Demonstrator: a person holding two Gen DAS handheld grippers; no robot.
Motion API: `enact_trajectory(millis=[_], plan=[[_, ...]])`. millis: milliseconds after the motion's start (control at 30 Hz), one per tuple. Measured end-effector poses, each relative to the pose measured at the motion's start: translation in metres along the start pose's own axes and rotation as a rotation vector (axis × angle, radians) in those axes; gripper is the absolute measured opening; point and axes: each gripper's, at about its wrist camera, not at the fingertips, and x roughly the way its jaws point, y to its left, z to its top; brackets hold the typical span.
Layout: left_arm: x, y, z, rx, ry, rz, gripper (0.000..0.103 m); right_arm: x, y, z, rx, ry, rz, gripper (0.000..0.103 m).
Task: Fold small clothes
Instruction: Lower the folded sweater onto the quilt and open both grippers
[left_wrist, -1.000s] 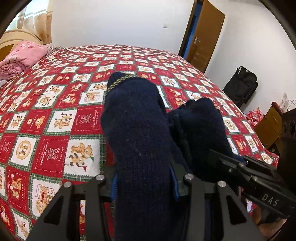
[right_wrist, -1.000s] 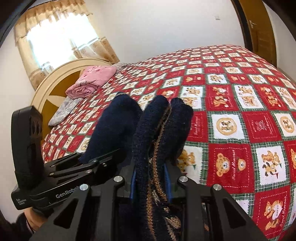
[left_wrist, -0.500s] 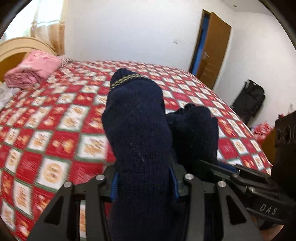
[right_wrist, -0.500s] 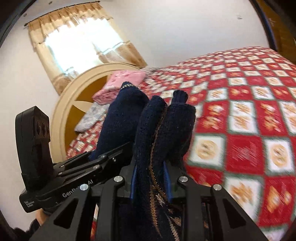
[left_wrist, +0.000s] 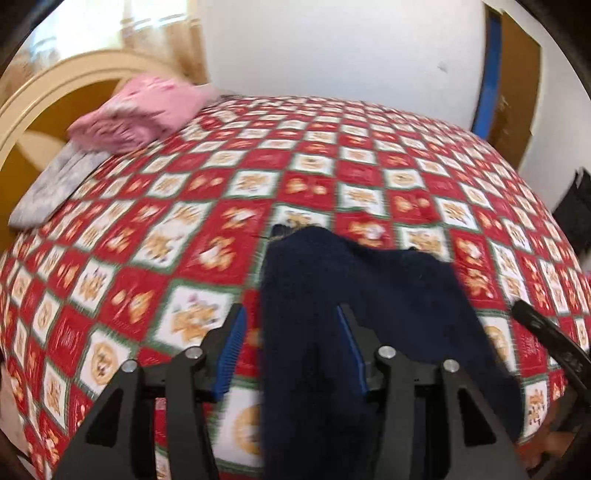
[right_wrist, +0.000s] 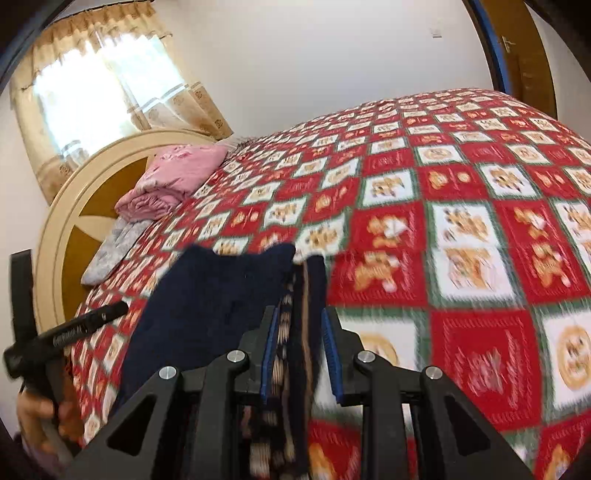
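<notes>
a wide bed covered by a red, white and green patchwork quilt printed with teddy bears (left_wrist: 207, 229) (right_wrist: 461, 236) is filling both views, with a cream and brown arched wooden headboard (left_wrist: 33, 122) (right_wrist: 74, 229) standing at its far end under a window hung with beige patterned curtains (right_wrist: 92, 85). a brown wooden door with a blue frame edge (left_wrist: 513, 77) (right_wrist: 517, 51) is standing open against the white wall. a folded pink blanket (left_wrist: 144, 110) (right_wrist: 173, 177) is lying on a grey floral pillow (left_wrist: 55, 184) (right_wrist: 110, 247) near the headboard. a dark navy knitted garment (left_wrist: 354, 295) (right_wrist: 214, 306) is lying spread over the quilt at the near side of the bed, stretching between the two tools. the left tool (left_wrist: 291, 339) is standing with its blue-padded fingers (left_wrist: 232, 343) spread apart; the left finger is sitting clear of the cloth over the quilt, while the navy knit is draping across the right finger. the right tool (right_wrist: 299, 347) is sitting with its blue pads (right_wrist: 328, 350) drawn close on either side of a bunched edge of the garment showing brown and tan stripes (right_wrist: 291, 332), though blur makes it hard to tell whether they are pinching the cloth firmly. in the right wrist view the person's left hand (right_wrist: 44, 417) is wrapping the black handle of the left tool at the lower left corner.
</notes>
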Motion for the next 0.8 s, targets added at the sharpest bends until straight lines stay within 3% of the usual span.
enact_trajectory(millis=[67, 167, 267, 333, 467, 533, 800], plan=[[-0.004, 0.021, -0.011, -0.070, 0.002, -0.029, 0.075, -0.012, -0.001, -0.012, 0.024, 0.015, 0.027, 0.026], [-0.012, 0.032, -0.032, -0.162, 0.019, -0.113, 0.077, -0.033, 0.022, -0.033, -0.068, -0.002, 0.075, 0.026], [-0.026, 0.016, -0.048, -0.156, -0.008, -0.140, 0.077, -0.038, 0.056, -0.051, -0.218, -0.009, 0.045, 0.026], [-0.028, -0.004, -0.058, -0.106, -0.008, -0.098, 0.077, -0.033, 0.068, -0.061, -0.271, 0.021, 0.033, 0.026], [-0.014, -0.026, -0.077, -0.050, 0.065, -0.024, 0.077, 0.000, 0.066, -0.087, -0.309, 0.180, -0.034, 0.026], [-0.011, -0.029, -0.085, -0.054, 0.075, -0.013, 0.077, -0.003, 0.060, -0.097, -0.307, 0.145, -0.021, 0.026], [-0.025, -0.031, -0.107, -0.023, 0.062, 0.031, 0.077, -0.019, 0.064, -0.102, -0.288, 0.178, -0.074, 0.026]])
